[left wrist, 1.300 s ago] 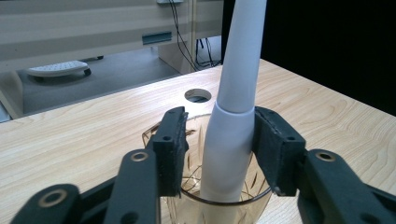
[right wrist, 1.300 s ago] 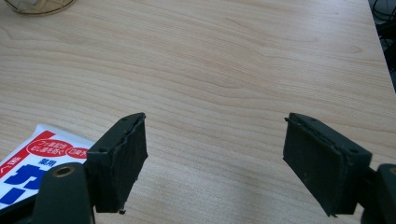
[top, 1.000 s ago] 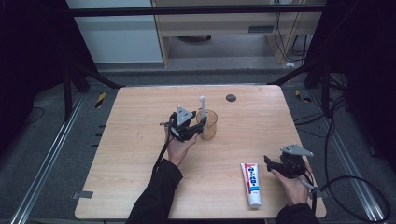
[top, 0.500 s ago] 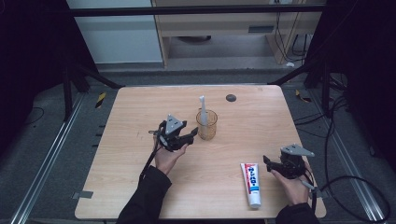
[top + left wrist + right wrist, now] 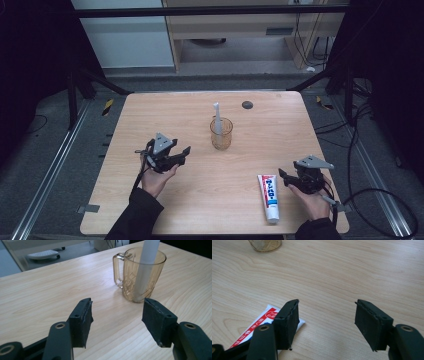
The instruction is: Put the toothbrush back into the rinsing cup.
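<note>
Toothpaste tube (image 5: 269, 196), white with a red and blue label, lies flat on the wooden table (image 5: 200, 115) just beside the right gripper (image 5: 290, 179), on its inner side, its cap end pointing back toward the person. In the right gripper view the tube's (image 5: 259, 323) flat end shows partly behind one of the two black jaws, outside the gap. That gripper's jaws stand apart with only bare table between them; they have just been closing a little, and they grip nothing.

Ahead of the left gripper (image 5: 181, 154) and a little to its right stands an amber glass mug (image 5: 221, 133) with a white toothbrush (image 5: 217, 120) upright inside it. In the left gripper view the mug (image 5: 140, 275) sits beyond the jaw tips, apart from them, its handle turned toward the left of that view, and the toothbrush (image 5: 147, 262) leans against the rim. The left gripper's jaws stand wide and have just been opening further, with nothing between them.

Far beyond the mug, near the table's back edge, a small dark round mark (image 5: 247, 104) shows.
</note>
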Tool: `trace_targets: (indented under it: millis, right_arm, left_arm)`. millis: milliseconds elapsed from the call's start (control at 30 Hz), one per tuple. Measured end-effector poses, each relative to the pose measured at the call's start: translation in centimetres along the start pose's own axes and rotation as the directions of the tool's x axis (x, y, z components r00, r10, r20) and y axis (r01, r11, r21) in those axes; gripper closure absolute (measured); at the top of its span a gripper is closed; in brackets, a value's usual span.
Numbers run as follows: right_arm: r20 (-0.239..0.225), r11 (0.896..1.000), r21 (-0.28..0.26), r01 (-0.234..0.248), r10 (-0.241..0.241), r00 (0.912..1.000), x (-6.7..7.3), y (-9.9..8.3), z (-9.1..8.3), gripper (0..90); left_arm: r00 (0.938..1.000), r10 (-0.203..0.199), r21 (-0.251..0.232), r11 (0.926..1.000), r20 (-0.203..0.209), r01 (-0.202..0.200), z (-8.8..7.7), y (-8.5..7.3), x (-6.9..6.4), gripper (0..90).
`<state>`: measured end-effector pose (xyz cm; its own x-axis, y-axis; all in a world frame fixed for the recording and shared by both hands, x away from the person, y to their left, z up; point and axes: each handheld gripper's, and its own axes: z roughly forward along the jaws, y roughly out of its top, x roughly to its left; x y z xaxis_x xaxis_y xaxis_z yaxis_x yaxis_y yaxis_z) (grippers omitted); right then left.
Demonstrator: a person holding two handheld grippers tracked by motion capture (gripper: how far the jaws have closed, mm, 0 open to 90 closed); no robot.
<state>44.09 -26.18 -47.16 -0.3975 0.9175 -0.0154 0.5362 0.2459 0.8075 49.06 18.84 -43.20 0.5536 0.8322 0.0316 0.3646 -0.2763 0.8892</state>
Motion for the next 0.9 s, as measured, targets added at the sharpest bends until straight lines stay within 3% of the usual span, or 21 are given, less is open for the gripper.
trace_targets:
  millis: [100,267,433,667,800,900]
  right_arm:
    - [-0.011,1.000,0.007,0.001,-0.001,0.9999,0.3,0.1,-0.2,41.3]
    - [-0.024,1.000,0.019,0.020,-0.020,0.9995,0.5,0.0,-0.3,45.7]
    - [-0.037,1.000,0.030,0.009,-0.008,0.9993,0.6,-0.4,-0.9,50.7]
    - [-0.079,0.998,0.054,0.023,-0.018,0.9967,1.1,-0.7,-1.5,57.9]
    - [-0.111,0.997,0.082,0.013,-0.004,0.9938,1.4,-1.0,-1.9,63.5]
    - [-0.126,0.995,0.094,0.016,-0.004,0.9920,1.6,-1.2,-2.2,67.0]
  left_arm:
    - [0.9999,-0.011,-0.006,0.9999,-0.010,0.011,-1.2,-0.4,0.5,39.1]
    - [0.9995,-0.016,0.010,0.9998,-0.027,0.017,-2.7,-1.3,1.0,38.5]
    - [0.9983,-0.008,0.040,0.9991,-0.058,0.010,-4.4,-2.8,1.4,38.3]
    - [0.9913,-0.032,0.065,0.9971,-0.128,0.041,-6.1,-5.3,2.5,38.4]
    - [0.9879,-0.054,0.074,0.9951,-0.145,0.065,-6.6,-6.1,3.1,39.1]
    - [0.9852,-0.048,0.097,0.9932,-0.164,0.064,-6.9,-6.8,3.5,40.9]
